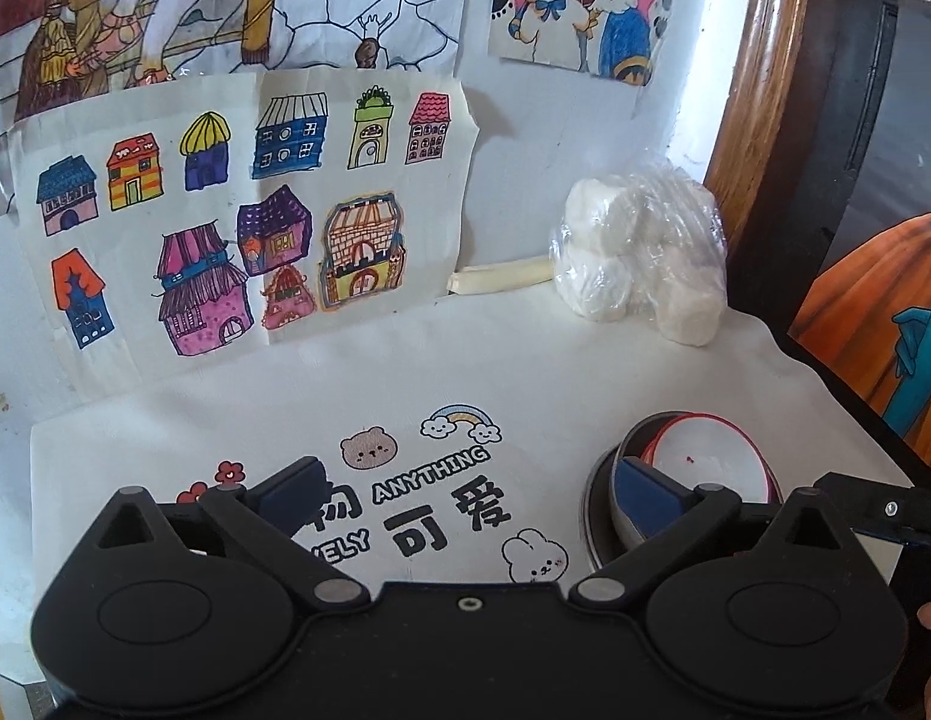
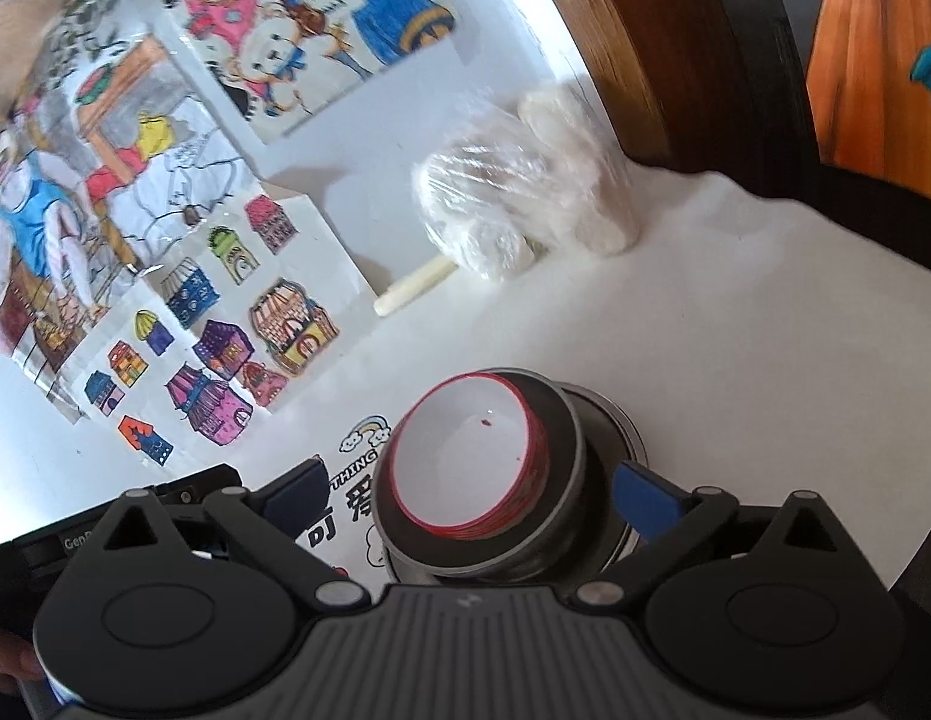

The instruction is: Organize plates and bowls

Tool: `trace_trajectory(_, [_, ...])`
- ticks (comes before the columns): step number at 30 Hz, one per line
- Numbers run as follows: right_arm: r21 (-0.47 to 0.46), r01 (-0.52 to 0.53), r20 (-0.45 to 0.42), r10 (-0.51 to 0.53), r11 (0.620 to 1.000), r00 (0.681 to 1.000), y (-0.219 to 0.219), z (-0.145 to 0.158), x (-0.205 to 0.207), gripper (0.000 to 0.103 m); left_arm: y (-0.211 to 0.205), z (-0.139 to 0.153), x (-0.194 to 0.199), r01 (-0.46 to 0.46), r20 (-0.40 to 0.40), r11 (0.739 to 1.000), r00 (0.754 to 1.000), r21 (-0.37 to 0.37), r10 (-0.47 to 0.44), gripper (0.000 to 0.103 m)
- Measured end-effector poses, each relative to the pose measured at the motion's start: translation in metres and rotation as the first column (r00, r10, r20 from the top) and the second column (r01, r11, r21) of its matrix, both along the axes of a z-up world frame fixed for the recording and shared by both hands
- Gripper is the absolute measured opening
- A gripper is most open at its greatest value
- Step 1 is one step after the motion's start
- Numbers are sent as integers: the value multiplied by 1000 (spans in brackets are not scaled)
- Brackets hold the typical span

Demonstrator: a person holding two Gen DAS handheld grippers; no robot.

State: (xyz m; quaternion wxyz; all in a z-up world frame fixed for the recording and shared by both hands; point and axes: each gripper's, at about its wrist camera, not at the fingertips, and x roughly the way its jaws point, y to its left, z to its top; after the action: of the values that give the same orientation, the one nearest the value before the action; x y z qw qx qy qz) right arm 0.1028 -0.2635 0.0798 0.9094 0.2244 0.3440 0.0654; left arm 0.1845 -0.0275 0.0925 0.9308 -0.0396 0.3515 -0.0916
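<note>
A stack of white bowls with red rims (image 2: 465,456) sits nested in a grey bowl (image 2: 564,438) on a metal plate (image 2: 624,426), all on a printed white cloth (image 1: 525,372). In the right wrist view my right gripper (image 2: 471,495) is open and straddles the near side of the stack, with both blue pads clear of it. In the left wrist view the same stack (image 1: 705,462) lies to the lower right. My left gripper (image 1: 471,492) is open over the cloth, holding nothing, and its right fingertip (image 1: 651,498) overlaps the stack's left edge.
A plastic bag of white rolls (image 1: 639,258) and a rolled paper stick (image 1: 501,276) lie at the back by the wall, which is covered in children's drawings (image 1: 237,228). A curved wooden frame (image 1: 759,90) stands at the right. The table's dark edge (image 1: 837,396) runs past the stack.
</note>
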Motion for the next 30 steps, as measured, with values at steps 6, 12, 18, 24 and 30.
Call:
trace_trajectory(6, [-50,10,80,-6,999,997,13,6,-20,103,6,-2,-19,-2,46,1000,999,-16,3,102])
trace_trajectory(12, [-92,28,124,-16,995,992,26,7,-37,103,12,-1,-39,14,76,999,997,-31,-12,102])
trace_trajectory(18, [-129,37,154,-17,991,988,40,2,-59,103,17,-3,-60,12,115,1000,993,-21,-9,102])
trace_trajectory(24, [-172,48,191,-14,984,981,50,0,-76,103,18,-4,-82,19,156,999,988,-32,-13,102])
trace_trajectory(30, [-237,64,263,0,969,965,62,0,-96,103,18,-8,-103,12,188,999,982,-42,-4,102])
